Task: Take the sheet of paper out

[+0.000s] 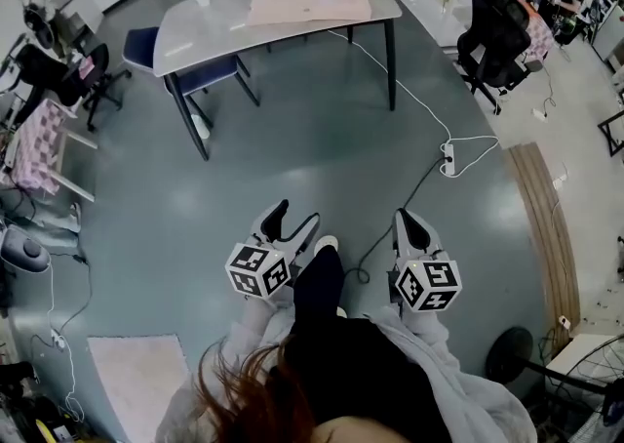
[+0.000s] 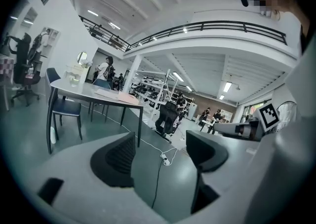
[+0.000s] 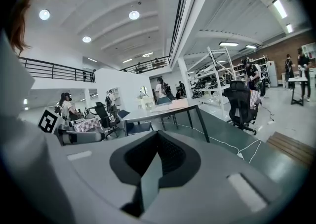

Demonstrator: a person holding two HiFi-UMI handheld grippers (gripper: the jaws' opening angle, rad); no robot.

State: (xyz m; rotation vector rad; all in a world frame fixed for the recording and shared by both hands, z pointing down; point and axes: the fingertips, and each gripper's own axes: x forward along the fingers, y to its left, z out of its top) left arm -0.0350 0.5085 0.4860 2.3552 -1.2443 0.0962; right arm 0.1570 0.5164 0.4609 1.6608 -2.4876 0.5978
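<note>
Pale pink sheets of paper (image 1: 310, 2) lie on a grey table (image 1: 195, 36) at the far end of the floor, well away from both grippers. The left gripper (image 1: 297, 217) is held low in front of the person, open, with nothing between its dark pads. The right gripper (image 1: 406, 221) beside it is shut, its pads meeting with nothing in them. The left gripper view has the table (image 2: 74, 89) and the paper (image 2: 123, 98) far off to the left of the open gripper (image 2: 160, 146). In the right gripper view the paper (image 3: 174, 104) lies beyond the shut gripper (image 3: 158, 151).
A white power strip (image 1: 448, 158) and its cables lie on the floor between me and the table. A black office chair (image 1: 497, 36) stands at the right, blue chairs (image 1: 210, 72) under the table. A wooden strip (image 1: 546, 226) runs along the right, a pale mat (image 1: 136, 378) lies lower left.
</note>
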